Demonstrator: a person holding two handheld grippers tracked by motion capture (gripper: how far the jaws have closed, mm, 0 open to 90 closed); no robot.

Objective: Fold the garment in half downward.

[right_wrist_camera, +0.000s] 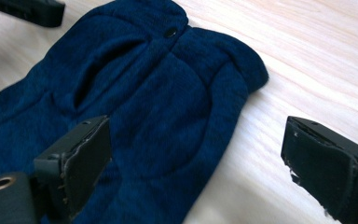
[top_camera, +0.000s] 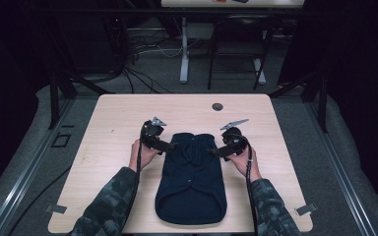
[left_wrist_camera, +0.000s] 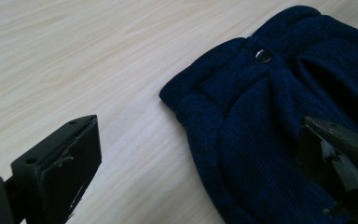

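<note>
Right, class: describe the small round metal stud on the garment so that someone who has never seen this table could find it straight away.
Start from the pale wooden table and find the dark blue knitted garment lying flat in its middle. Go to the garment's far, narrower end, between the two hand-held tongs. The small round metal snap stud sits there on the folded band, the one shiny spot on otherwise matt blue fabric.

No words, numbers, labels or signs can be read anywhere.
</note>
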